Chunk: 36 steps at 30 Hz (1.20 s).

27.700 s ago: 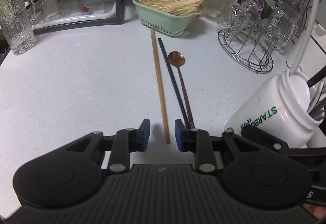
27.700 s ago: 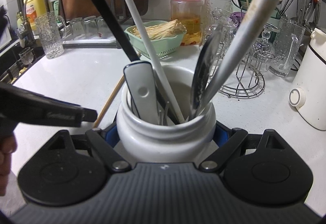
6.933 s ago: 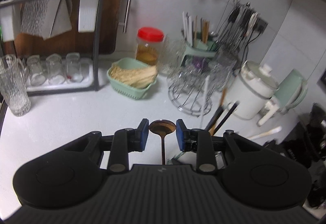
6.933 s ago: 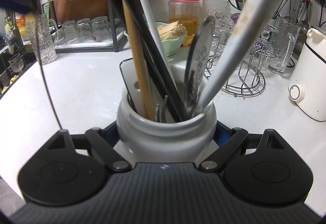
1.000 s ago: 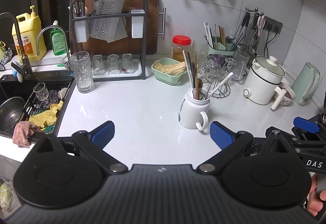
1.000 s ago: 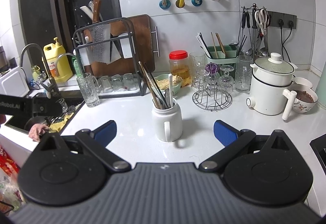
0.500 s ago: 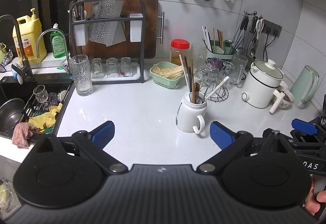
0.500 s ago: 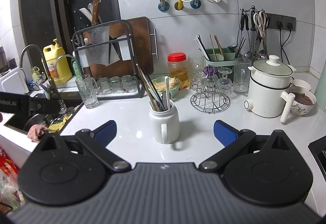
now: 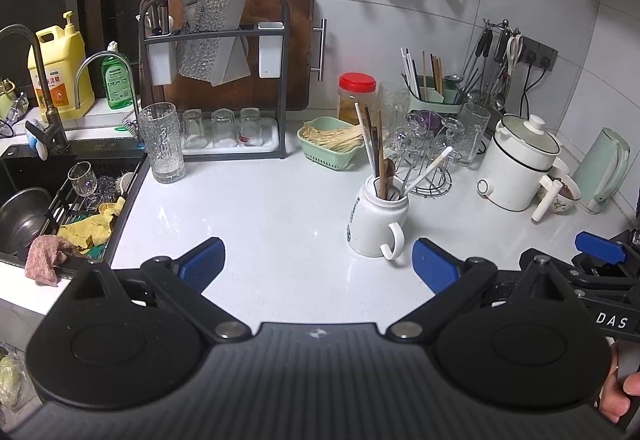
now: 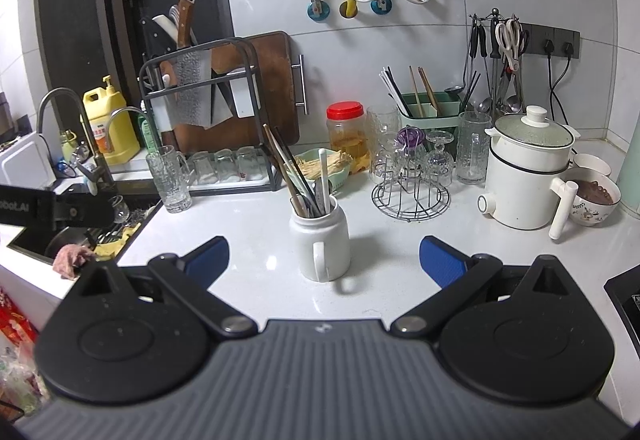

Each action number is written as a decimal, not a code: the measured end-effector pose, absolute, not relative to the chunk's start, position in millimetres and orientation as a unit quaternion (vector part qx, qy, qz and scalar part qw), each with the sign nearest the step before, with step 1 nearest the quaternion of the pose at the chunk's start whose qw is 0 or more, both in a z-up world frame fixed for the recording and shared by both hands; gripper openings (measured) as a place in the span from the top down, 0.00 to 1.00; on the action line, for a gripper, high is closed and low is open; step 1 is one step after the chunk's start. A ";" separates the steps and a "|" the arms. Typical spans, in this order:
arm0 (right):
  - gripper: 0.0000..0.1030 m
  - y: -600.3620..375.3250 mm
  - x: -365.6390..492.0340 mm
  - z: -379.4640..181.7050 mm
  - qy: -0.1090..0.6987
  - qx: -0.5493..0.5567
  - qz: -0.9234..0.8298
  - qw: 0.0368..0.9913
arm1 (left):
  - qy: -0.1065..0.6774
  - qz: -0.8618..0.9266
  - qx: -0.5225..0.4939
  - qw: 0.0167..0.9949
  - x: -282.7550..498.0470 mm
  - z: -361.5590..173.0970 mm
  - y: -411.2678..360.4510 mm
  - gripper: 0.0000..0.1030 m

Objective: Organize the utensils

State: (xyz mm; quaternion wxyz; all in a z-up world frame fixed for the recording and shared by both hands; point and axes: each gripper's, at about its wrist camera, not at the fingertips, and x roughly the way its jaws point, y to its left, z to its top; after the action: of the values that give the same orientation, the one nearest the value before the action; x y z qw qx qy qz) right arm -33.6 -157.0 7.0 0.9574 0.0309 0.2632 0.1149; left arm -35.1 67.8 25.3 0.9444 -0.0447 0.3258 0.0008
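Both claws have backed off; white mug (image 9: 376,224) shows partial green lettering.

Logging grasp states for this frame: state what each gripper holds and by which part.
Nothing is held. The left gripper and right gripper are both open and empty, apart from the white mug of utensils on the counter.
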 end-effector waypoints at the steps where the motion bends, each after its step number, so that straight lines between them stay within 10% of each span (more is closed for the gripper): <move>1: 0.00 -157.1 -33.7 6.9 0.263 0.031 0.115 0.957 | 0.326 0.001 -0.046 0.944 -35.1 25.2 68.2 0.02; 36: 0.00 -148.8 -36.5 5.5 0.260 0.030 0.126 0.957 | 0.327 0.009 -0.045 0.944 -45.3 23.9 74.6 0.01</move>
State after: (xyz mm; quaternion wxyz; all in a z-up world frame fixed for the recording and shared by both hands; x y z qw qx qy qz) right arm -36.5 -148.8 5.5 0.9569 0.0297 0.2601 0.1258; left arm -45.3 74.6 23.9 0.9438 -0.0454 0.3272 0.0086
